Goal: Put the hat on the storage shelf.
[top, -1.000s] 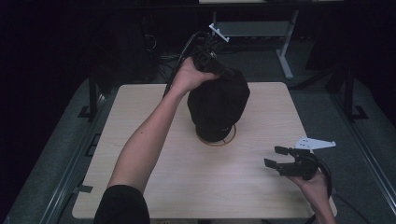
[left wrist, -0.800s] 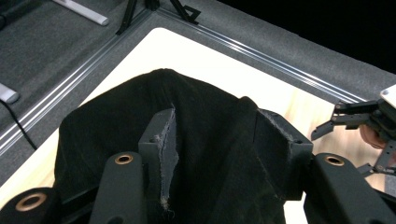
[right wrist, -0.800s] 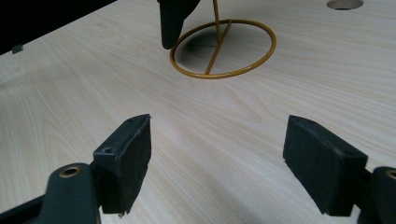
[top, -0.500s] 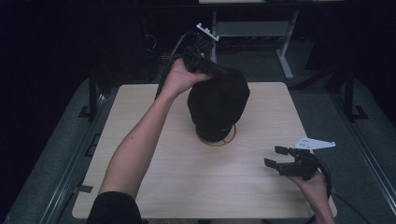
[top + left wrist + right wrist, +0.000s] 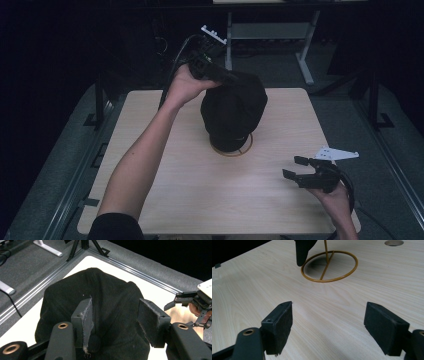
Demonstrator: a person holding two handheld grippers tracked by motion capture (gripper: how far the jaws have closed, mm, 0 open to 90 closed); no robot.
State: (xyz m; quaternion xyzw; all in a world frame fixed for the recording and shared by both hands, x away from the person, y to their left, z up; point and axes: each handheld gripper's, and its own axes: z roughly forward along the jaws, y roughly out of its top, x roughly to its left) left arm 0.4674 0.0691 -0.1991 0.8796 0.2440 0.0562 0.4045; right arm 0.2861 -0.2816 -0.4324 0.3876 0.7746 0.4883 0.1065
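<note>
A black cap point(image 5: 232, 112) sits on a gold wire stand point(image 5: 246, 148) in the middle of the table. My left gripper point(image 5: 220, 75) is at the cap's far top edge. In the left gripper view the left gripper point(image 5: 115, 312) stands open just above the cap's crown point(image 5: 112, 295), with the crown button beside the left pad point(image 5: 86, 317). My right gripper point(image 5: 295, 167) hovers open over the front right of the table with nothing in it. From the right gripper point(image 5: 328, 320) I see the stand's ring base point(image 5: 329, 265) ahead and the cap's edge point(image 5: 302, 251) hanging over it.
The light wooden table point(image 5: 165, 165) has a round hole point(image 5: 394, 242) past the stand. Metal rails point(image 5: 75, 175) frame the table on grey floor. White desk legs point(image 5: 305, 65) stand behind. Cables trail from both grippers.
My left hand and gripper have shifted slightly left along the cap's far top. The cap, the stand and the right gripper have stayed in place.
</note>
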